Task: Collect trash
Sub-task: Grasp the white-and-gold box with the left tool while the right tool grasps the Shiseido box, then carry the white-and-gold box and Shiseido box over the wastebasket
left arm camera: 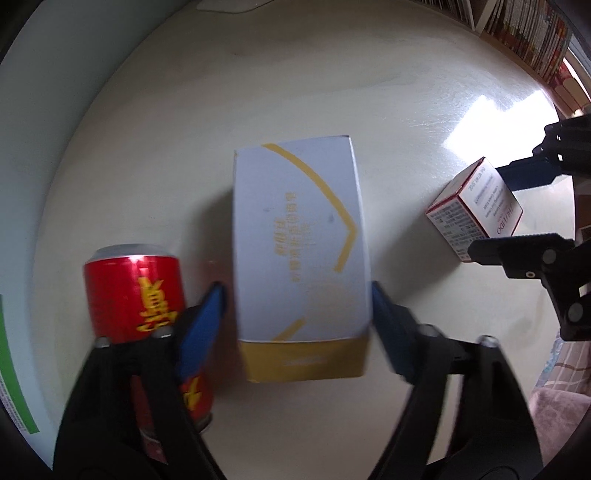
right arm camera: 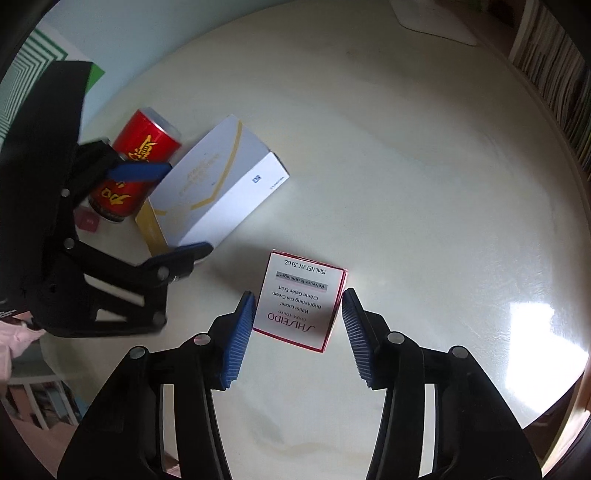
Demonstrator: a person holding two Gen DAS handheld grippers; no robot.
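Note:
A long white box with gold trim (left arm camera: 301, 254) lies on the pale table (left arm camera: 258, 81). My left gripper (left arm camera: 298, 291) is open with its blue pads on either side of the box's near end, close to its walls. A red can (left arm camera: 136, 291) stands just left of the left finger. A small white Shiseido box with red edges (right arm camera: 301, 301) lies between the open pads of my right gripper (right arm camera: 298, 297). The right gripper (left arm camera: 491, 208) also shows in the left wrist view, around the small box (left arm camera: 474, 208). The left gripper (right arm camera: 184, 210), long box (right arm camera: 218, 177) and can (right arm camera: 136, 162) show in the right wrist view.
A shelf of books (left arm camera: 524, 29) runs along the far right edge of the table. A white flat object (right arm camera: 432, 18) lies at the far side. A small pink item (right arm camera: 88, 220) sits by the can. Green-striped paper (right arm camera: 26, 85) lies at the left.

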